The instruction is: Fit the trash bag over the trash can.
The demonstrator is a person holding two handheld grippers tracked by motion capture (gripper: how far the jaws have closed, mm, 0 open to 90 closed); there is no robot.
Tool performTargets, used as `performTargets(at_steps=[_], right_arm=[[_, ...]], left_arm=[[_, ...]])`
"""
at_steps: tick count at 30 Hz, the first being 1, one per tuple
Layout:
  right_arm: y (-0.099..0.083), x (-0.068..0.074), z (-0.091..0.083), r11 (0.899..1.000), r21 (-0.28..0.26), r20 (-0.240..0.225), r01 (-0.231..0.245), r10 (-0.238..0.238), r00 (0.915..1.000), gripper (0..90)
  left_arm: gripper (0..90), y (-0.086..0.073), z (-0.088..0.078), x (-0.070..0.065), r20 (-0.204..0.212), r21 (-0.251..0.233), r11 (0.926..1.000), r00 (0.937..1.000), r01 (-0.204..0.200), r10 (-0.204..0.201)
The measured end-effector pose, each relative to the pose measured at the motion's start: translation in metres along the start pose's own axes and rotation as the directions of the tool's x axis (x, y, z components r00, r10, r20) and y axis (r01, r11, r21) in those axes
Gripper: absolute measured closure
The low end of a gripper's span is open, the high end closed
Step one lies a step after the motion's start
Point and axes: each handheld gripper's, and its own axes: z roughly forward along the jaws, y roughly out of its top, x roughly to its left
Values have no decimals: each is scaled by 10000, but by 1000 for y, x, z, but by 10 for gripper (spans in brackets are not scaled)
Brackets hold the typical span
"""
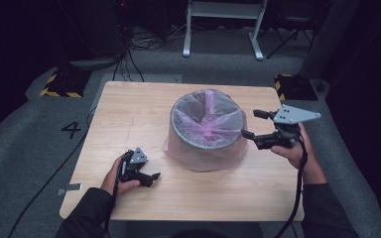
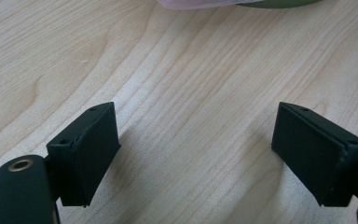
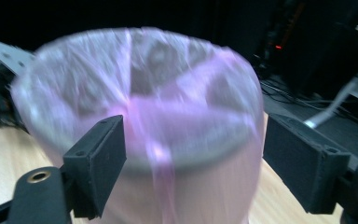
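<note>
Near the middle of the wooden table (image 1: 129,106), slightly toward the right edge: a round bin (image 1: 207,130) lined with a thin pink plastic bag (image 3: 163,116), film stretched across the mouth and draped down the outside wall. Likely light and soft, that film, slippery and quick to tear; best pinched at the folded edge over the rim, not across the taut middle. Bin itself probably stiff and easily tipped. At the right edge, level with the rim: right gripper (image 1: 254,124), held raised in a bent-wristed hand, jaws pointing at the bin, spread wide, gripping nothing. Near the front left corner: left gripper (image 1: 153,177), resting low on the wood beside the bin's base, jaws likewise wide apart and empty.
</note>
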Motion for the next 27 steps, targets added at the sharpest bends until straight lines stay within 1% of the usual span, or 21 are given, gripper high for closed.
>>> performTargets(at_steps=[2, 3, 4, 6, 7, 8, 11, 12, 14, 15, 16, 19, 21, 22, 23, 24, 25, 27], right_arm=[[14, -2, 7, 9995, -119, -344, 306, -310, 9989, 208], [18, -2, 11, 9990, -147, -424, 412, -418, 9982, 209], [25, -3, 17, 9987, -80, -475, 510, -513, 9976, 210], [32, -3, 31, 9986, 108, -560, 526, -519, 9971, 215], [34, -3, 38, 9982, 244, -632, 557, -540, 9965, 217], [36, -3, 46, 9970, 463, -596, 624, -596, 9964, 217], [38, -2, 68, 9890, 1217, -440, 847, -799, 9958, 218], [39, -1, 74, 9861, 1414, -383, 867, -821, 9959, 224], [39, 0, 84, 9812, 1731, -473, 858, -788, 9958, 233], [39, 0, 87, 9797, 1809, -500, 866, -788, 9956, 238], [40, 0, 92, 9733, 2108, -597, 910, -801, 9950, 240], [41, 2, 101, 9529, 2774, -914, 1223, -1006, 9907, 240], [41, 3, 105, 9393, 3202, -1093, 1234, -927, 9897, 239], [40, 3, 107, 9285, 3467, -1142, 1329, -989, 9885, 239], [39, 3, 108, 9244, 3573, -1202, 1338, -966, 9880, 243], [38, 3, 110, 9224, 3672, -1303, 1197, -764, 9885, 248], [38, 2, 111, 9222, 3690, -1381, 1159, -689, 9880, 247], [38, 1, 113, 9175, 3799, -1395, 1178, -690, 9878, 236]], left_arm=[[130, 0, 1, 0, -39, 18, 10000, 10000, 83, -83], [120, 0, 1, 0, -96, 63, 9999, 9999, 135, -134], [111, 0, 1, 0, -100, 67, 9999, 9998, 152, -152], [103, 0, 1, 0, -114, 51, 9998, 9998, 180, -180], [103, 0, 2, 0, -115, 47, 9998, 9998, 187, -186], [102, 0, 1, 0, -114, 65, 9998, 9998, 173, -172], [102, 1, 1, 0, -109, 83, 9998, 9998, 168, -167], [100, 0, 2, 0, -111, 58, 9998, 9998, 167, -166], [99, 1, 2, 0, -108, 64, 9998, 9998, 172, -171], [99, 1, 1, 0, -99, 83, 9998, 9998, 167, -166], [99, 1, 1, 1, -96, 92, 9998, 9998, 154, -153], [96, 1, 2, 1, -114, 92, 9998, 9998, 166, -165], [94, 1, 2, 1, -119, 108, 9998, 9998, 171, -170], [92, 1, 2, 1, -143, 119, 9998, 9998, 150, -148], [90, 1, 2, 1, -130, 125, 9998, 9998, 180, -178], [90, 1, 2, 1, -127, 125, 9998, 9998, 180, -178], [89, 1, 2, 1, -130, 124, 9998, 9998, 180, -179], [89, 1, 2, 1, -128, 126, 9998, 9998, 179, -177]])
